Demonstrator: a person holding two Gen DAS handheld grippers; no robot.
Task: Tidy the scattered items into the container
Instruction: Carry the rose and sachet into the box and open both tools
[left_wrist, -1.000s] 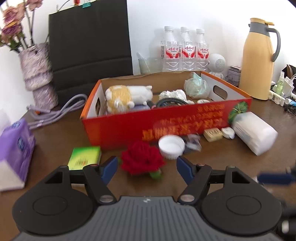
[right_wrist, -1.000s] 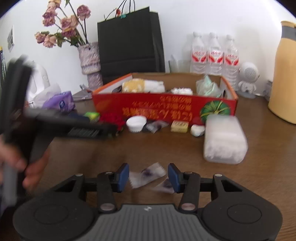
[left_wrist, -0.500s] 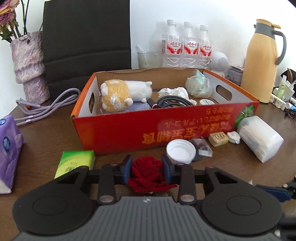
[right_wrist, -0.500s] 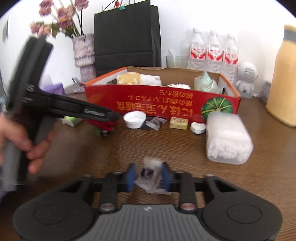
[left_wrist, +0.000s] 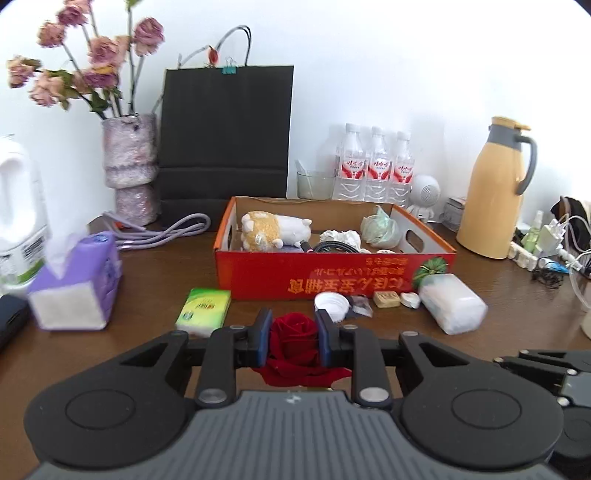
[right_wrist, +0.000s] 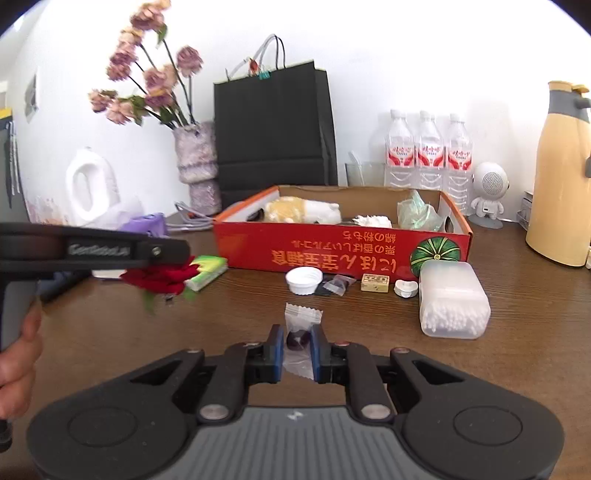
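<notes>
Left gripper (left_wrist: 292, 338): blue pads are clamped on a red fabric rose (left_wrist: 294, 334), the jaws having just been closing around it; in the right wrist view the rose (right_wrist: 162, 277) is seen carried clear of the brown wooden table (right_wrist: 229, 321), green leaves hanging below it, with a hand (right_wrist: 16, 354) on the grip at the left edge. Right gripper (right_wrist: 298, 350): jaws are drawn narrow and pinched on a small clear plastic zip bag holding a dark lump (right_wrist: 300, 334), the top of the bag standing up between the pads. Red open cardboard box with a pumpkin print (left_wrist: 332, 275): set at the middle of the table beyond both grippers; a yellow and white plush toy (left_wrist: 273, 230), crumpled white paper (left_wrist: 341, 236) and a pale green crumpled bag (left_wrist: 380, 230) are held inside. Items left on the table along the near wall of the box, left to right: green tissue pack (left_wrist: 203, 308), white plastic cap (left_wrist: 330, 303), small dark sachet (left_wrist: 360, 306), tan wrapped square (left_wrist: 386, 299), small white piece (left_wrist: 410, 300), clear tub of cotton swabs (left_wrist: 452, 304). Far left: purple tissue pack (left_wrist: 77, 284), vase of dried pink roses (left_wrist: 129, 166). Far side: black paper bag (left_wrist: 225, 136), three water bottles (left_wrist: 373, 166), yellow thermos jug (left_wrist: 495, 192)
</notes>
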